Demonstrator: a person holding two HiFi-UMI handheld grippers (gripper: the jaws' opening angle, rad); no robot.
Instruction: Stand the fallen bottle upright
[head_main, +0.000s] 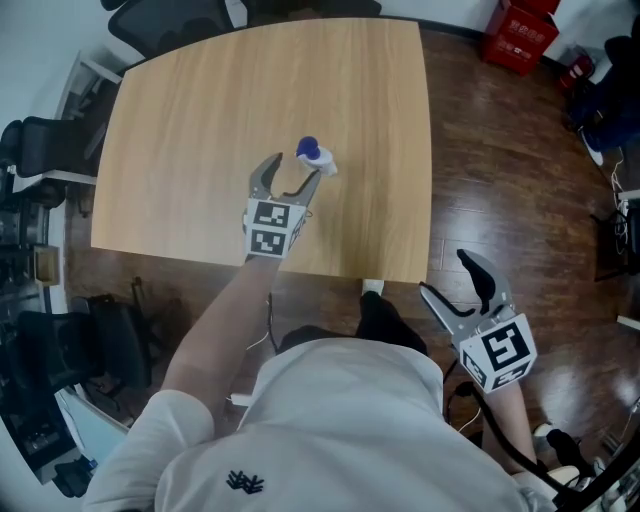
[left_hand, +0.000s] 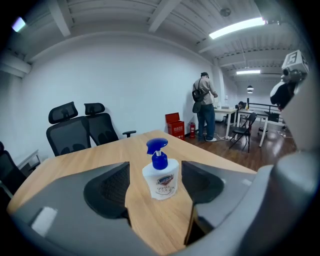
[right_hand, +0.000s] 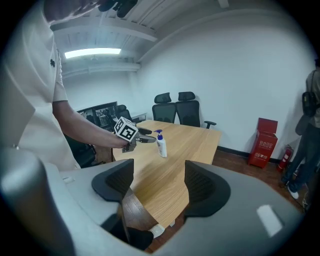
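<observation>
Near the middle of the wooden tabletop (head_main: 210, 110) the bottle (head_main: 313, 158) stands upright on its base, a white pump bottle with a blue head, so its long axis runs straight up from the surface. By my reading the righting itself looks done.

What the next move turns on is how the bottle sits against the left claw (head_main: 292, 172). It lies dead ahead of that claw, in line with the gap and about level with the tips. In the left gripper view the jaws stand wide, with bare wood showing between each pad and the bottle's sides (nothing presses on it). The claw comes at it from the person's side of the tabletop, angled somewhat downward. A straight pull back along its own line should clear the bottle. A sideways swing could clip the narrow pump head and tip it over again.

The right claw (head_main: 446, 272) is well apart from all this, hanging off the near edge of the tabletop above the floor (head_main: 500, 160). Its jaws are also wide, with nothing between them. The left is plainly the nearer hand.

Apart from the bottle, the tabletop is smooth, pale wood grain, level and dry-looking. Around it are dark plank flooring, black office chairs (left_hand: 80, 127) at the far side, a red crate (head_main: 520, 30) by the white wall, and a person (left_hand: 205, 107) standing far off with their back turned.
</observation>
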